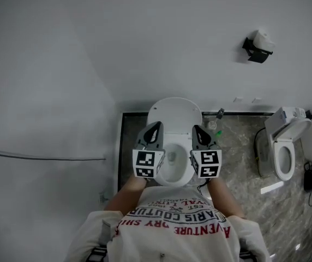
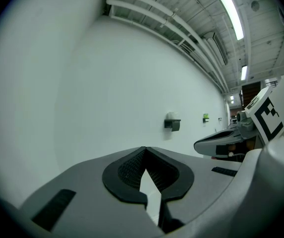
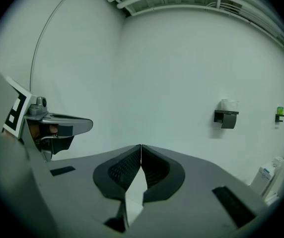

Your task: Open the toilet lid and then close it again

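Seen from the head view, the white toilet (image 1: 173, 174) stands right below me, its bowl showing between the two marker cubes. The lid (image 1: 175, 112) appears raised, leaning back toward the wall. My left gripper (image 1: 155, 124) and right gripper (image 1: 196, 128) are held side by side above the seat, pointing at the lid, and I cannot tell whether they touch it. In the left gripper view the left gripper (image 2: 144, 148) is shut with nothing in it. The right gripper (image 3: 141, 146) is likewise shut and empty. Each gripper view faces only bare wall; the toilet is hidden there.
A toilet paper holder (image 1: 257, 48) hangs on the wall to the right. Further right stands a second toilet (image 1: 285, 146) with cables on the floor beside it. A dark floor strip (image 1: 127, 141) runs along the white wall at my left.
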`<state>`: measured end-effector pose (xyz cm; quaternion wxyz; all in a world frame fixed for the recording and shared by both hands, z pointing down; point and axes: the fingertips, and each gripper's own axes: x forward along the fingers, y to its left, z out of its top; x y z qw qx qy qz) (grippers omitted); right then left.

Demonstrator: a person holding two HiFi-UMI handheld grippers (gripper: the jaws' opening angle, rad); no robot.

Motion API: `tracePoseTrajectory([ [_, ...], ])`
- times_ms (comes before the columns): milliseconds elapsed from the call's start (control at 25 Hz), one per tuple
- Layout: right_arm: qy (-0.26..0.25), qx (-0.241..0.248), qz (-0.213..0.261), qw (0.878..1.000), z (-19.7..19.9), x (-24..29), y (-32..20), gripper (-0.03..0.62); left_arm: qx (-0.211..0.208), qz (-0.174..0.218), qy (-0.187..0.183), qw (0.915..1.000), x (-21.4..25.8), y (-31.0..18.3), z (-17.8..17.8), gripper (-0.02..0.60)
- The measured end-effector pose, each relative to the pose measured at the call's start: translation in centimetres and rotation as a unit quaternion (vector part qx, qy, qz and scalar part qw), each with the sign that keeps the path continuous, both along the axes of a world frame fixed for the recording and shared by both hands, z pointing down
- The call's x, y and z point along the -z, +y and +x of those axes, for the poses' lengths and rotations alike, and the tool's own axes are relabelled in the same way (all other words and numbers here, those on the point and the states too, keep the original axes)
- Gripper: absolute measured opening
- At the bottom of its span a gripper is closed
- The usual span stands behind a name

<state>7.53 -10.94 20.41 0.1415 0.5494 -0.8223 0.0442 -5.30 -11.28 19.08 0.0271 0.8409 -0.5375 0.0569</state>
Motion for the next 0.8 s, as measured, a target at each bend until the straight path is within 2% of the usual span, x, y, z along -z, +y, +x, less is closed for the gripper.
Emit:
tracePoseTrajectory([
  [240, -0.016, -0.003, -0.004, 1.000, 1.0, 0.4, 1.1, 0.015, 0.007, 0.005, -0.001, 1.0000, 0.7, 1.2, 0.4, 0.006],
  [440, -0.009, 0.000, 0.000, 1.000, 1.3, 0.7, 1.1, 0.015, 0.008, 0.007, -0.007, 0.9999, 1.0, 1.2, 0.6, 0.006],
  [600, -0.006, 0.002, 0.000, 1.000, 1.4, 0.9, 1.1, 0.015, 0.010, -0.005, 0.018, 0.9998, 0.9, 1.1, 0.6, 0.006],
  [800, 0.001, 0.000, -0.008, 1.000, 1.5, 0.0, 1.0, 0.015, 0.013, -0.015, 0.021, 0.9996, -0.1, 0.7, 0.1, 0.006],
])
